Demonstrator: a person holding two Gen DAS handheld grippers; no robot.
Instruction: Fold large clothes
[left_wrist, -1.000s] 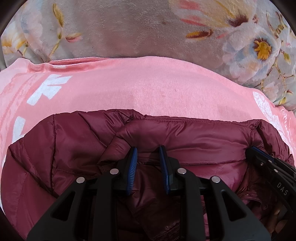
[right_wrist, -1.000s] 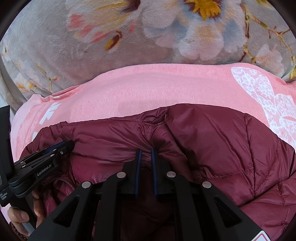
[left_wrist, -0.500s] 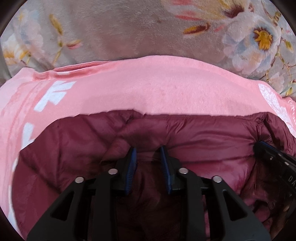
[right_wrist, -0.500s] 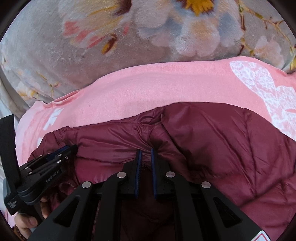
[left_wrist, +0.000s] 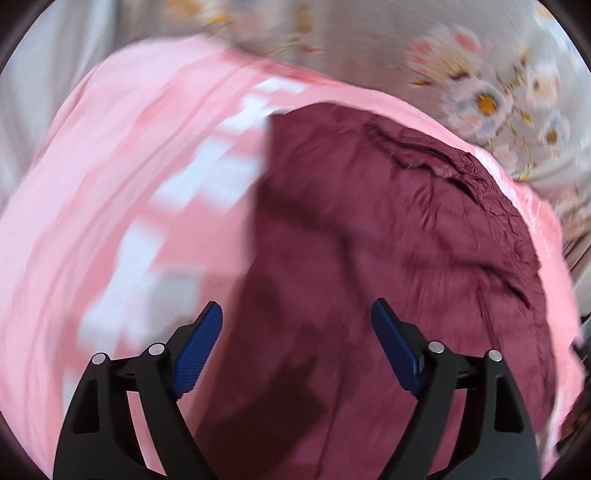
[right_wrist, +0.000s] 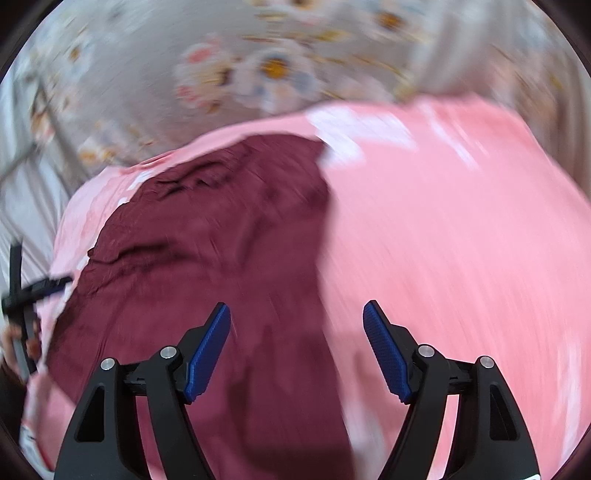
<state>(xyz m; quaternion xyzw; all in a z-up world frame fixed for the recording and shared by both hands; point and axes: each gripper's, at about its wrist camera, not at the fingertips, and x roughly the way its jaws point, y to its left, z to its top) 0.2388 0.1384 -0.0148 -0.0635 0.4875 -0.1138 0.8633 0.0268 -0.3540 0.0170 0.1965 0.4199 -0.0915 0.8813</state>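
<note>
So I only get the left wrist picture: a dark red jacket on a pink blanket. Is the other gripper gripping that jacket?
Observer: No, the right gripper is opening with nothing between its pads; the jacket lies below.
Visitor: Does my gripper show there?
Observer: Yes, the left gripper, opening too and empty, at the left edge, a hand on its handle.
Visitor: What's right of the jacket?
Observer: Just pink blanket.

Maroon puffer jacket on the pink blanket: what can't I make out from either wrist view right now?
- Maroon puffer jacket: quilting and fold edges smeared by motion blur in both wrist views.
- Its near edge: hidden behind the left hand-held gripper, whose jaws are opening with nothing pinched.
- Pink blanket: white print unreadable, blurred.
- Jacket's collar and zip: not identifiable.
</note>
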